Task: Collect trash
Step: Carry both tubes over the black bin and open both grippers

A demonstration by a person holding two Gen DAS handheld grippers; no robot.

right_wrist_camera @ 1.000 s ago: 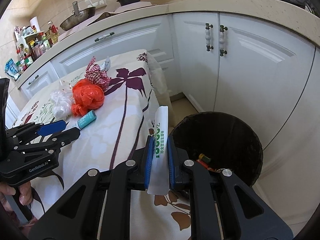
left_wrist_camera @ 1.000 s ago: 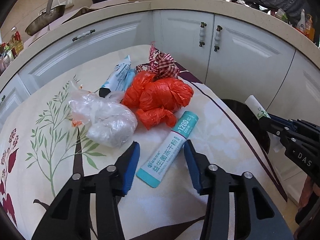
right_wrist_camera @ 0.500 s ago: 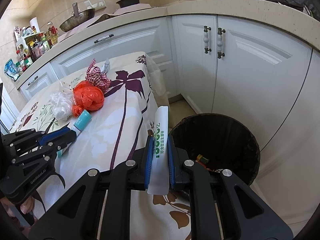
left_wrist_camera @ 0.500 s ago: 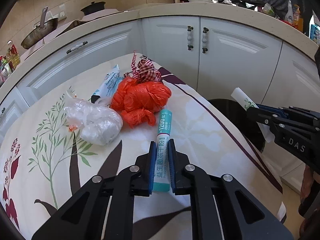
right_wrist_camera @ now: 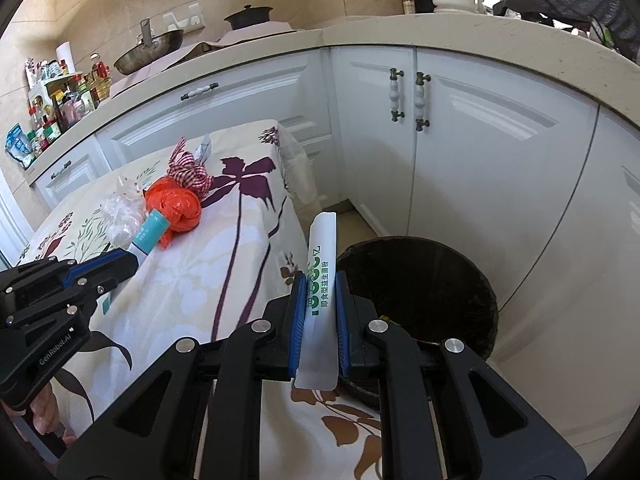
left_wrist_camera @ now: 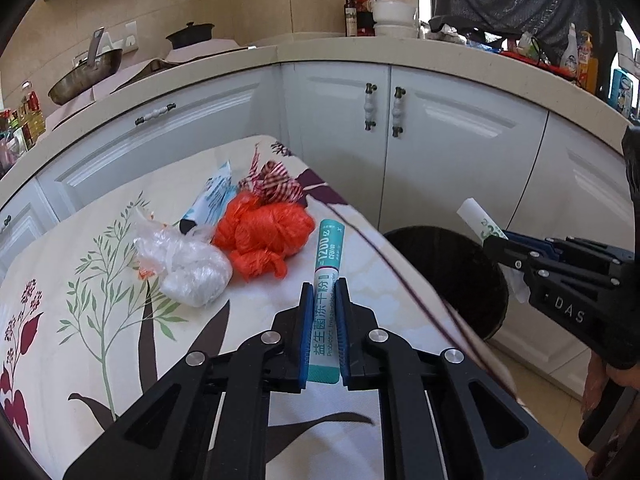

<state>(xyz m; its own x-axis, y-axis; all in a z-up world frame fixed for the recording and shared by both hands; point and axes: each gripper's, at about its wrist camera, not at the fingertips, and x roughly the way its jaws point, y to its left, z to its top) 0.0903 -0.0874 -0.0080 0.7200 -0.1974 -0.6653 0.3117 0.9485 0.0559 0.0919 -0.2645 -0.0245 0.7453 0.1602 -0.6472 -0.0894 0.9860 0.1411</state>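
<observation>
My left gripper (left_wrist_camera: 323,308) is shut on a teal-and-white sachet (left_wrist_camera: 326,280), lifted a little off the flowered tablecloth (left_wrist_camera: 100,320). Behind it lie an orange plastic bag (left_wrist_camera: 264,236), a clear crumpled bag (left_wrist_camera: 188,268), a red-checked wrapper (left_wrist_camera: 276,180) and a blue-white packet (left_wrist_camera: 214,196). My right gripper (right_wrist_camera: 319,312) is shut on a white sachet with green print (right_wrist_camera: 322,280), held at the table's edge beside the dark round bin (right_wrist_camera: 420,292). In the right wrist view the left gripper (right_wrist_camera: 124,258) shows at the left with the teal sachet (right_wrist_camera: 150,232).
White cabinets (left_wrist_camera: 440,152) and a beige counter (left_wrist_camera: 400,48) curve around behind the table. The bin (left_wrist_camera: 448,276) stands on the floor between table and cabinets, with some trash at its bottom. A wok, a pot and bottles sit on the counter.
My left gripper closed on the teal sachet and raised it off the cloth. The right gripper, still holding the white sachet, shifted slightly up.
</observation>
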